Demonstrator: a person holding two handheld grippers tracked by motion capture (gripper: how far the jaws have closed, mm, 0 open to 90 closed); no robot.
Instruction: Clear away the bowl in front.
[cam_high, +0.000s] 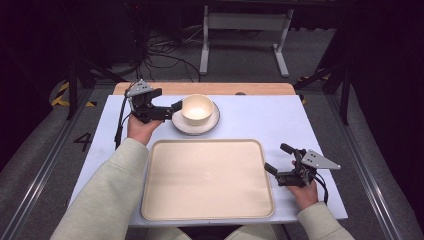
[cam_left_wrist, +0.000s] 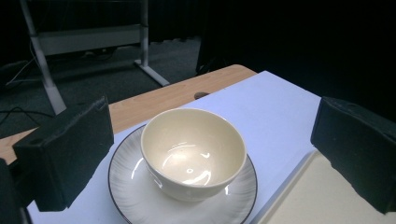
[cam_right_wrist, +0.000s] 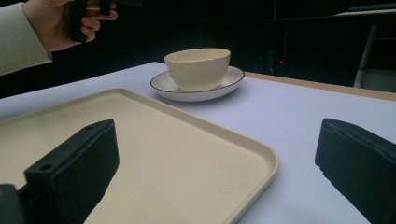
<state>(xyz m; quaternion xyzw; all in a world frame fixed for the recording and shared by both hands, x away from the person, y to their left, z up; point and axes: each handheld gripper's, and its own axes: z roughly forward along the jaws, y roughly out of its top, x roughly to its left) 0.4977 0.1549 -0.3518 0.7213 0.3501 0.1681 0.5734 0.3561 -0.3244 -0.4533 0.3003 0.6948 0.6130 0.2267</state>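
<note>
The left gripper, jaws apart, faces the bowl standing on its plate beyond the tray; close on the rim squarely (glazed, likely slippery) before lifting.

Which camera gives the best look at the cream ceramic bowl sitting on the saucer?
The left gripper view: the cream ceramic bowl is close, and you see down into its glossy inside. The high view shows it small, from above, on the white saucer. The right gripper view shows it side-on, so the inside is hidden.
</note>
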